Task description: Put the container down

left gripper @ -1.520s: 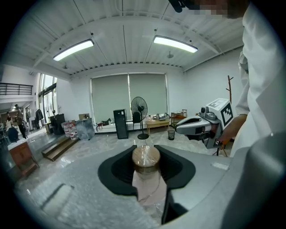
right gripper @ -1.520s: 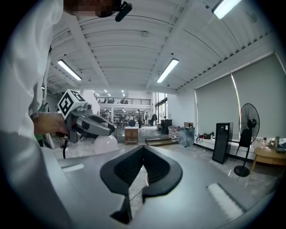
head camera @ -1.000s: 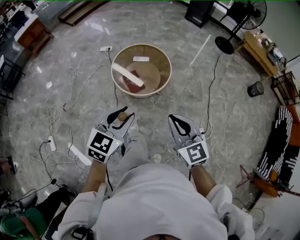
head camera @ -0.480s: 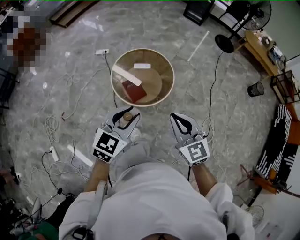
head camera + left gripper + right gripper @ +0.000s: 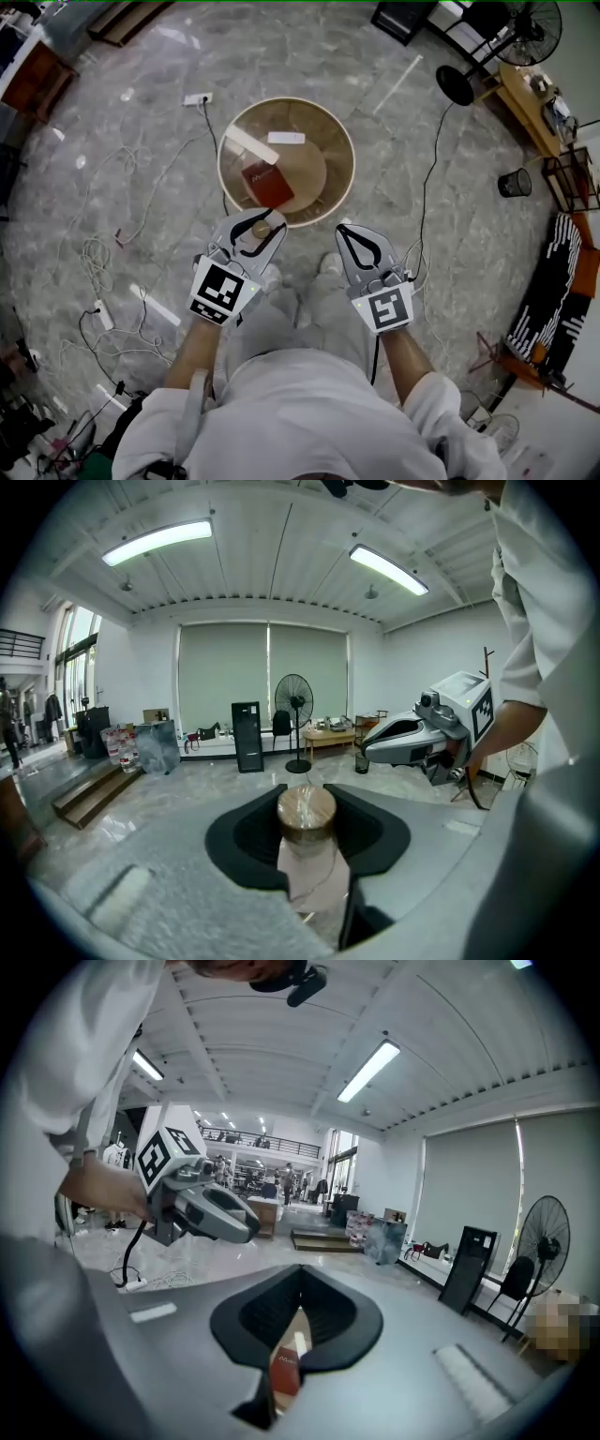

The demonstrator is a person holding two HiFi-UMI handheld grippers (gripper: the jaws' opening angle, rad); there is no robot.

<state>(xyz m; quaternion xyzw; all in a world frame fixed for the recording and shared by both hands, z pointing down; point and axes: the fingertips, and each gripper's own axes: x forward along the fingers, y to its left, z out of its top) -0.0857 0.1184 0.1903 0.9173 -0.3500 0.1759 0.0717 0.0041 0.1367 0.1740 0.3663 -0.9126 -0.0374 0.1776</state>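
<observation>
The container is a small clear jar with a cork lid. My left gripper is shut on it, just short of the near rim of the round wooden table. In the left gripper view the jar stands upright between the black pads. My right gripper is shut and empty, to the right of the left one at about the same distance from the table. On the table lie a red book, a white strip and a white label. Through the right jaws the red book shows.
Cables and power strips trail over the grey marble floor to the left of the table and behind me. A standing fan, a wooden desk and a black bin stand at the right. The person's feet are just below the table.
The person has stepped toward the table. Both grippers have come closer to its near rim, and the left one still holds the jar.
</observation>
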